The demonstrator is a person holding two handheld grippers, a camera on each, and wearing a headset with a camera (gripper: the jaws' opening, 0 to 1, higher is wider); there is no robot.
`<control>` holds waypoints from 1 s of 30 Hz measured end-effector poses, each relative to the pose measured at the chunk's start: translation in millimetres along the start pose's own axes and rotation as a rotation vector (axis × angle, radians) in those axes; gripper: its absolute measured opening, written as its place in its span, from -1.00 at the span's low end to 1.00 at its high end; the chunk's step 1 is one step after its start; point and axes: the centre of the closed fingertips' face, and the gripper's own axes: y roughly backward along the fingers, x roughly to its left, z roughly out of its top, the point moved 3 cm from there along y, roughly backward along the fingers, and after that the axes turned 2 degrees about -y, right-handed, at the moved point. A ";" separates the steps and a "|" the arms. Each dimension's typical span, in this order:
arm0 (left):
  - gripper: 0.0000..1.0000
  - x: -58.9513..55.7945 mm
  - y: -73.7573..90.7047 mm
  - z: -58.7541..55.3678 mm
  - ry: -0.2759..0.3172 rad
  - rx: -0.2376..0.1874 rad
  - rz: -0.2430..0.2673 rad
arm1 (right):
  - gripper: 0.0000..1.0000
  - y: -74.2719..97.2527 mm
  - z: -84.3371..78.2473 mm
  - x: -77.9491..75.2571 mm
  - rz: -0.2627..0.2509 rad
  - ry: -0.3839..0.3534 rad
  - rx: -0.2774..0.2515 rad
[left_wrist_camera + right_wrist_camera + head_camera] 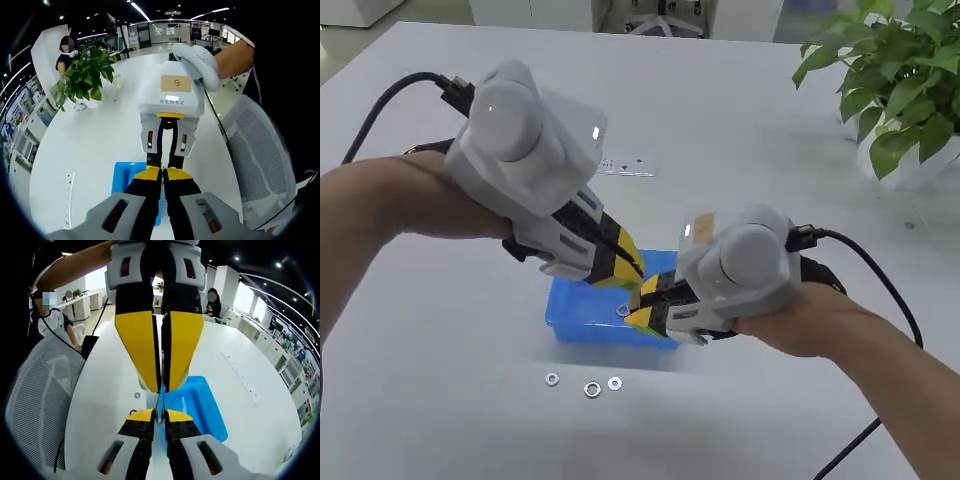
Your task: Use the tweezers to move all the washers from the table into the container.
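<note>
Both grippers meet above the blue container [570, 312], which stands on the white bench [740, 130]. The left gripper [628, 268] reaches in from the container's far-left side and the right gripper [642, 305] from its right, tips almost touching over the container's near edge.

In the right gripper view, a thin metal strip, taken to be the tweezers [160, 407], runs between the left gripper's yellow fingers [137, 345] and down between the right gripper's own. Both pairs of fingers are closed to a narrow slit on that strip. The shared grip probably lets one gripper steady the tool while the other squeezes or re-seats it.

Three washers [592, 389] lie loose on the bench just in front of the container, not yet collected. Working directly over the container keeps each carry short. Whether the tweezers hold a washer cannot be told.
</note>
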 end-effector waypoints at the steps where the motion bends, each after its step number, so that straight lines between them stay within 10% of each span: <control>1: -0.88 1.4 0.0 -0.4 -0.002 0.002 0.003 | -0.82 -0.4 0.2 -1.6 -0.002 0.000 -0.001; 30: -0.88 39.9 -25.1 -26.3 0.014 0.021 0.007 | -0.82 -27.0 -23.1 -40.0 0.002 -0.018 -0.001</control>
